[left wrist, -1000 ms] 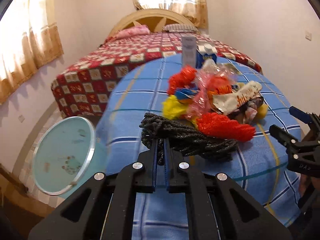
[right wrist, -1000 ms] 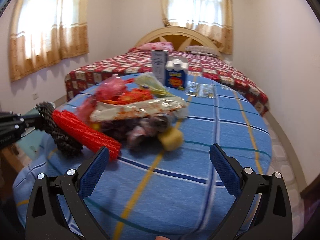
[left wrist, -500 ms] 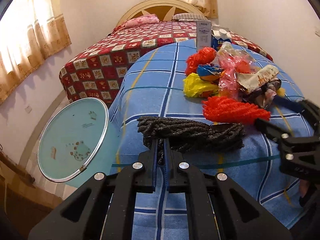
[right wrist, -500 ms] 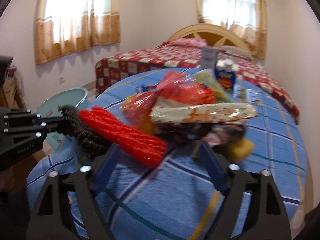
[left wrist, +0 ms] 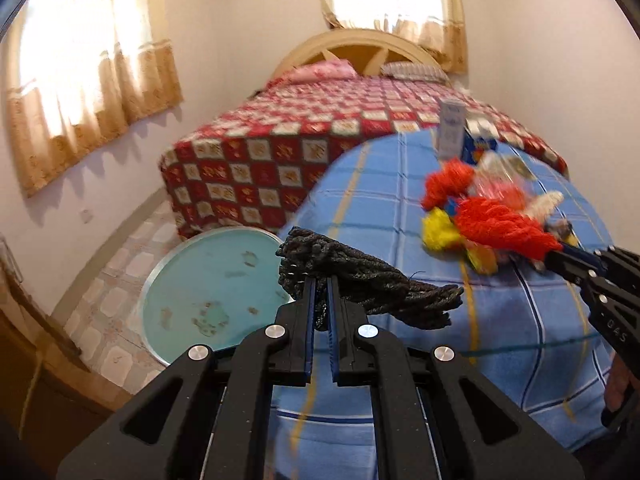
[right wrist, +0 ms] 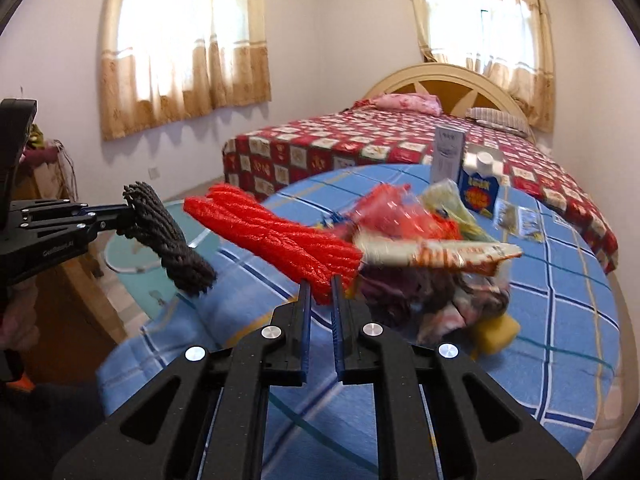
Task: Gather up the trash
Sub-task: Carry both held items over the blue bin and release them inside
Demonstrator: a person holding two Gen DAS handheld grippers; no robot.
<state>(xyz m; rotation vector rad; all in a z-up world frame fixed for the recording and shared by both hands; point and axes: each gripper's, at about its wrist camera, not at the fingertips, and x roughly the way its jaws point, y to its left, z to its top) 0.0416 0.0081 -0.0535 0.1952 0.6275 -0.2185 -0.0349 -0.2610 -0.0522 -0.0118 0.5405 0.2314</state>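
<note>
My left gripper (left wrist: 321, 280) is shut on a black yarn bundle (left wrist: 368, 284), lifted off the table at its left edge; it also shows in the right wrist view (right wrist: 168, 236). My right gripper (right wrist: 320, 284) is shut on a red yarn bundle (right wrist: 276, 236), raised above the blue checked tablecloth (right wrist: 540, 320); it also shows in the left wrist view (left wrist: 508, 224). A pile of trash (right wrist: 432, 256) with wrappers, pink plastic and a yellow sponge (right wrist: 494, 330) lies on the table. A light blue bin (left wrist: 212, 292) stands on the floor left of the table.
A white carton (right wrist: 448, 154) and a blue carton (right wrist: 480, 192) stand at the table's far side, with small packets (right wrist: 520, 220) beside them. A bed with a red checked cover (left wrist: 320, 136) lies behind. A wooden cabinet (right wrist: 60, 264) is at left.
My right gripper closed on the red yarn bundle and lifted it. My left gripper raised the black yarn bundle off the table and carried it left, toward the bin.
</note>
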